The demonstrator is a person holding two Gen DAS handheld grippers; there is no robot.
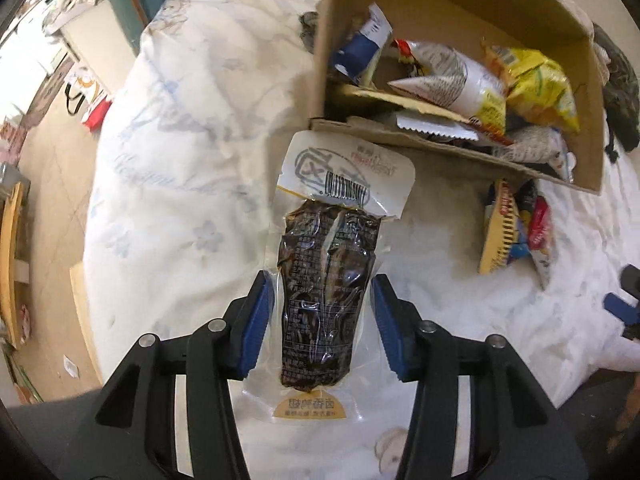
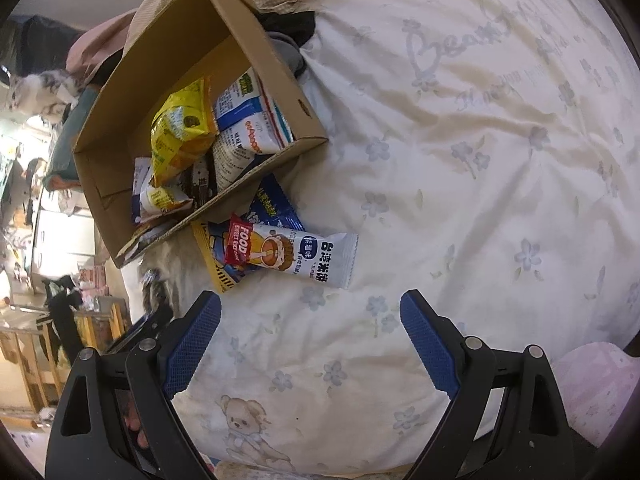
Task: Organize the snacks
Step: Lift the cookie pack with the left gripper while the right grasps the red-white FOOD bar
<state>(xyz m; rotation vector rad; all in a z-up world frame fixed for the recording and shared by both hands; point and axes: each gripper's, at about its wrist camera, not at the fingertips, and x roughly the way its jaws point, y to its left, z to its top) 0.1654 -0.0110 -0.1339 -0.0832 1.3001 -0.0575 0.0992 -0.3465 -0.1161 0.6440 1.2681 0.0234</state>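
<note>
1. While clamped by the left gripper (image 1: 322, 278) fingers only at the clear film margins, just short of the cardboard box (image 1: 328, 40) and over the bed (image 1: 180, 160), vacuum pack (image 1: 324, 300) judged prone to slipping: slick, glossy film, little purchase, dense dark lump inside.
2. If squeezed harder, risk of creasing or puncturing the tight wrap; a soft, irregular filling, not a rigid block.
3. When carried over the near wall, possible snag of the stiff white header card on the torn, corrugated flap.
4. Inside the box, already crowded: puffy yellow bag (image 1: 540, 84) and crinkly white packets, liable to shift or spill.
5. Right gripper (image 2: 310, 296) fingers spread wide, holding nothing, above the rumpled floral quilt.
6. Beside the box, flat rice cracker packet (image 2: 296, 256) stacked loosely on others; easily nudged on soft bedding.
</note>
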